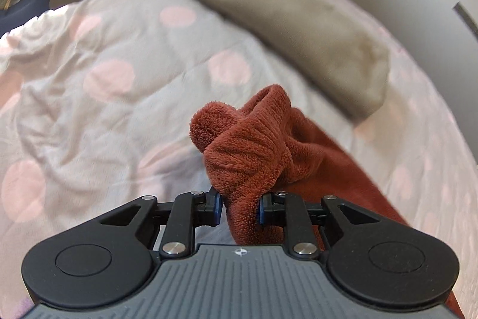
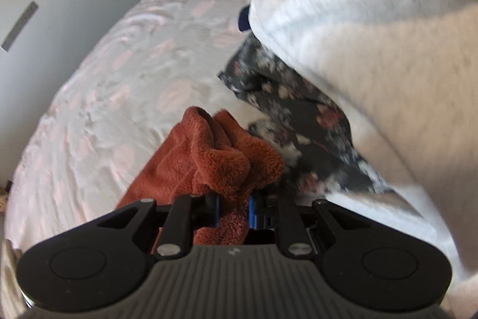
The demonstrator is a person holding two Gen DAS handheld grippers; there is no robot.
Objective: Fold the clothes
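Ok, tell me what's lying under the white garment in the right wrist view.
A dark floral cloth sticks out from beneath the white garment, resting on the spotted bedcover. How far it runs underneath is covered.

My bed (image 1: 98,56) wears a rumpled pale cover dotted with pink. A grey-beige plush cloth (image 1: 298,29) lies on it, and, in my right view, a dark floral garment (image 2: 298,121) lies under a white knit (image 2: 373,35).

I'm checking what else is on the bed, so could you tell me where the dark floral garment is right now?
In the right wrist view the dark floral garment lies on the polka-dot bedspread, right of centre, tucked under the white fabric, just beyond the rust fleece.
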